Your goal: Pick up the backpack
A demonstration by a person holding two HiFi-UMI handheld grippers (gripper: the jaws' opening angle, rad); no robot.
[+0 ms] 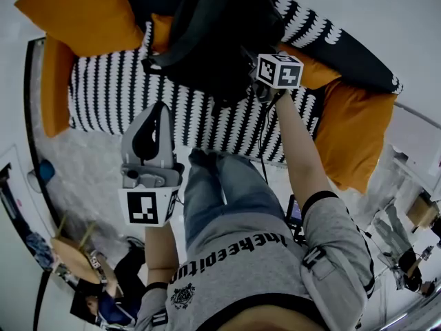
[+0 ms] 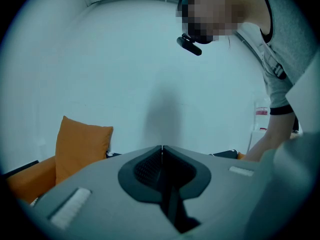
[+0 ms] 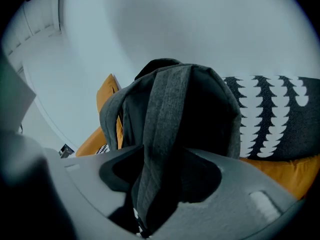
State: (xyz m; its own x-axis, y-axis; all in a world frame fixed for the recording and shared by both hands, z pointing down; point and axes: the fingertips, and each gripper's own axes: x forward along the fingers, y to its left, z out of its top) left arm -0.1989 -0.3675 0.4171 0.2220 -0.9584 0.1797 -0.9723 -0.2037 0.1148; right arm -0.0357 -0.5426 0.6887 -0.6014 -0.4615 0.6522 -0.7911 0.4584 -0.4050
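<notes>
A black backpack (image 1: 207,40) stands on the striped sofa, towards its back. My right gripper (image 1: 251,81), with its marker cube, is right against the bag's right side. In the right gripper view the backpack (image 3: 205,109) fills the middle, and one of its grey straps (image 3: 162,134) runs down through the gap of my right gripper (image 3: 161,170). The jaws stand wide on both sides of the strap and do not press on it. My left gripper (image 1: 157,110) is held up in front of the sofa, away from the bag, jaws together with nothing between them (image 2: 161,151).
The sofa has a black-and-white striped cover (image 1: 110,95), orange cushions at the left (image 1: 83,16) and right (image 1: 355,133), and a patterned pillow (image 1: 331,36). My own legs in jeans (image 1: 220,192) stand before it. A small round wooden table (image 1: 69,257) is on the floor, lower left.
</notes>
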